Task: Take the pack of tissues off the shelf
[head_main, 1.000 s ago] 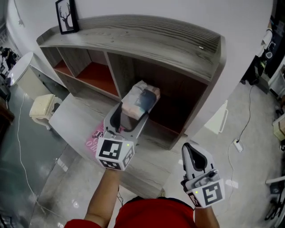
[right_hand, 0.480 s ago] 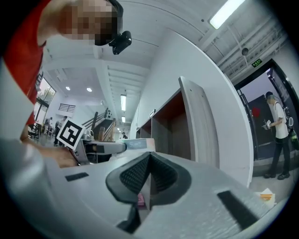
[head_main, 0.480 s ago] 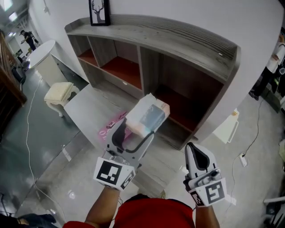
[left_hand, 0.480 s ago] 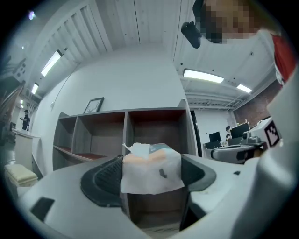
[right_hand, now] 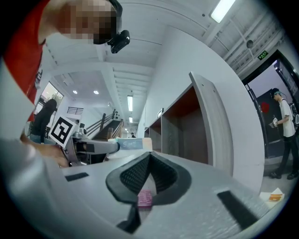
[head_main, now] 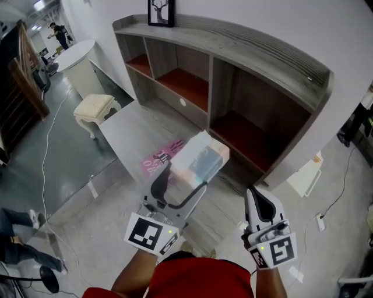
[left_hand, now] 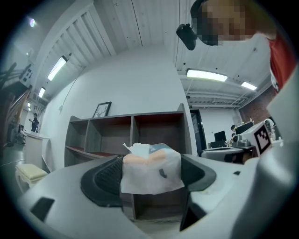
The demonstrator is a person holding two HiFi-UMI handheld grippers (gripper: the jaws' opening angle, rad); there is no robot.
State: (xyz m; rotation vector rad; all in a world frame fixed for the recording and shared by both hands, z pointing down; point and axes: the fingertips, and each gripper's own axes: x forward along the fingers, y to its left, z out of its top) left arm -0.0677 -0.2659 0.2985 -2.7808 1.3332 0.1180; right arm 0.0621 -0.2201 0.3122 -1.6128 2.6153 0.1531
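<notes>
Between the wide-set jaws of the left claw (head_main: pixel 185 177), head view, the pack of tissues (head_main: pixel 201 158) rides clamped, now drawn clear of the shelf (head_main: pixel 262 70) beyond; left gripper view confirms the squeeze; right gripper view, right claw (right_hand: pixel 150 161) pinched closed, empty, so the pack looks off.

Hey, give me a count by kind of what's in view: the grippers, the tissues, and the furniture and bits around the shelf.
Grippers: 2, left gripper and right gripper
pack of tissues: 1
shelf unit: 1
framed picture: 1
stool: 1
Tables: 2, round white table and low grey table
pink leaflet: 1
Total: 9
</notes>
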